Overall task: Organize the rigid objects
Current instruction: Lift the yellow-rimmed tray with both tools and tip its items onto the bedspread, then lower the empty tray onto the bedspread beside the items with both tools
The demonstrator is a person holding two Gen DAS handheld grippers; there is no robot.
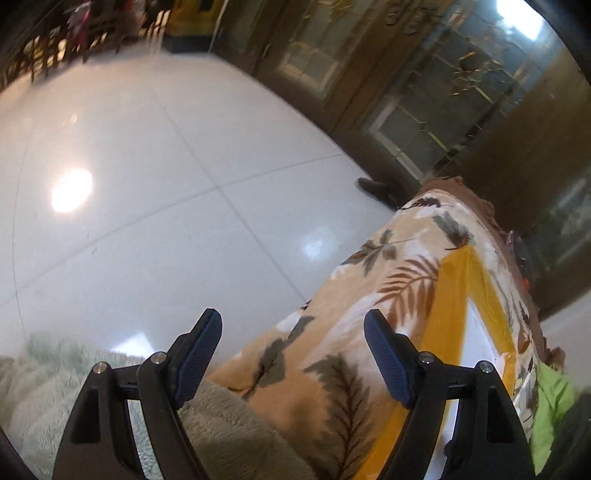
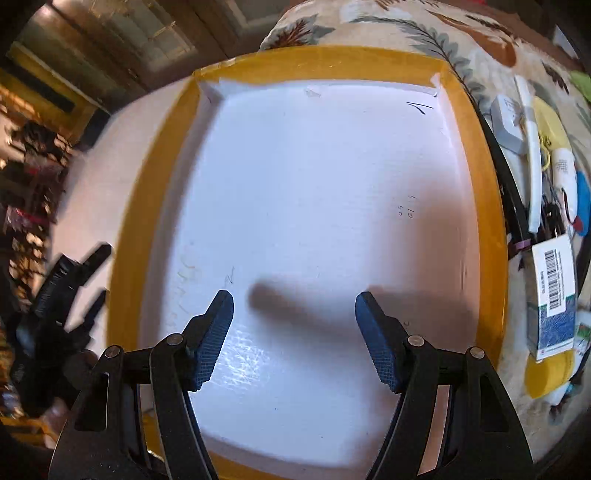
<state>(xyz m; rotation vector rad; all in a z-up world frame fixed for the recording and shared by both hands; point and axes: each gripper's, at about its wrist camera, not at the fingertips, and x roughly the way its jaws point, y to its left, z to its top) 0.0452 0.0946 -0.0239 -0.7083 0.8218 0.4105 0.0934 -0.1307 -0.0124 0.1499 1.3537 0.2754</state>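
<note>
A white foam box with a yellow taped rim [image 2: 487, 206] lies open on a leaf-print blanket [image 2: 424, 29]; nothing lies inside it. My right gripper [image 2: 293, 325] is open and empty, hovering over the box's near half. To the right of the box lie several small objects: a white tube [image 2: 532, 155], a grey-white adapter [image 2: 508, 125], a white bottle [image 2: 565, 181] and a blue carton with a barcode label [image 2: 554, 295]. My left gripper [image 1: 293, 349] is open and empty, above the blanket's edge [image 1: 332, 369], left of the box [image 1: 450, 314].
A glossy white tiled floor [image 1: 166, 184] spreads to the left of the blanket-covered surface. Dark wood and glass cabinets [image 1: 424, 92] stand behind. A fuzzy beige throw [image 1: 229, 435] lies under the left gripper. The other gripper [image 2: 70, 288] shows blurred at the box's left.
</note>
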